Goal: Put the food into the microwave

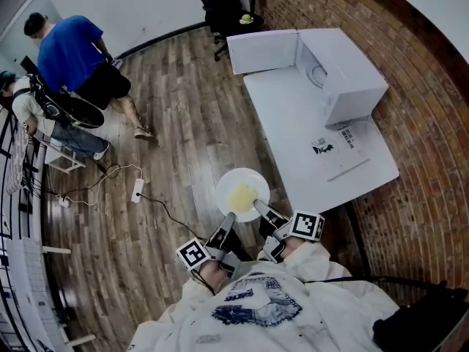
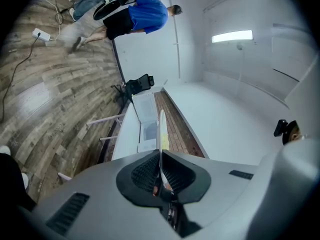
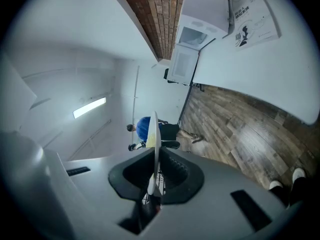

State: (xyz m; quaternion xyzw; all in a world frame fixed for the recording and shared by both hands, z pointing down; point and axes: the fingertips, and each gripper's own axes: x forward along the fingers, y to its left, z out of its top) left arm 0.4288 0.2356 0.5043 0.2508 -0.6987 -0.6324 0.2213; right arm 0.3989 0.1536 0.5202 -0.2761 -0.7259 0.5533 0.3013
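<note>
Can see little of the person's hands, tucked behind the marker cubes close to the white hooded top (image 1: 256, 306). In both gripper views, only a thin white line to see of the round white plate (image 1: 242, 194), edge-on. Cannot make out what the yellow food (image 1: 242, 196) on it is. Only part of the inside to see in the white box-shaped microwave (image 1: 344, 79), its door (image 1: 264, 50) swung open.

Counted: one plate, one heap of food, one microwave, one printed paper sheet (image 1: 341, 149) on the white table (image 1: 293, 123), two grippers, one black chair (image 1: 223, 6), one person in a blue top (image 1: 69, 50) and one more beside.

Held out about level in front of the body, side by side. Pinched narrow on the plate's near left rim with the left gripper (image 1: 229, 217), and on its near right rim with the right gripper (image 1: 262, 211). Plate up in the air over the wooden floor (image 1: 183, 123), just beside the table's near corner, well apart from the microwave.
</note>
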